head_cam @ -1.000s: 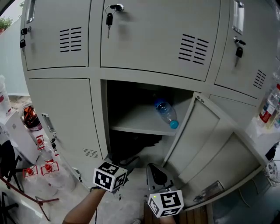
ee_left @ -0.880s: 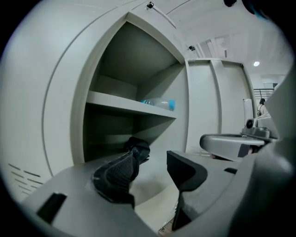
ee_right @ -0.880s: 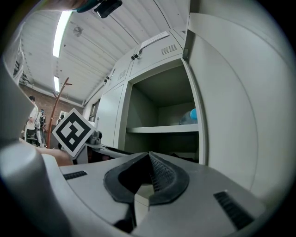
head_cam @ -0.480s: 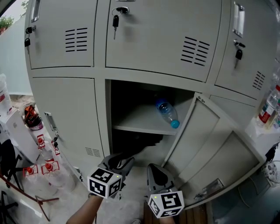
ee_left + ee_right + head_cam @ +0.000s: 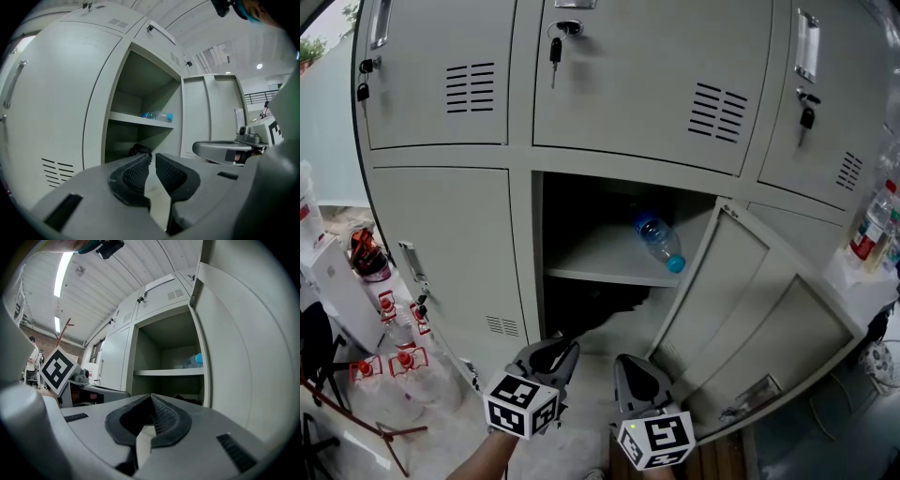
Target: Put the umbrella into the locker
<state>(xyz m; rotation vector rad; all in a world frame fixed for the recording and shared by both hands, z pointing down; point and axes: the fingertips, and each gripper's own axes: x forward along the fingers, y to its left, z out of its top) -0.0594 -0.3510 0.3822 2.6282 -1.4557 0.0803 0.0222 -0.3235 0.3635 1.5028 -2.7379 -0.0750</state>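
The left gripper [image 5: 153,158] has drawn back from the locker [image 5: 523,246], its jaws just closing to an empty slit, leaving the umbrella [image 5: 598,314] under the shelf [image 5: 600,259], while the right gripper [image 5: 151,400] sits pressed together, empty, so stowing looks done.

Left gripper [image 5: 559,348] sits at seven o'clock, empty jaws just closing, narrowly apart; right gripper [image 5: 627,363], at five o'clock, has its jaws together.

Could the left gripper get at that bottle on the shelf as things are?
Probably yes. The locker door stands wide open and nothing lies between the left gripper and the bottle. Its jaws have just been closing, empty, so they would need to open first.
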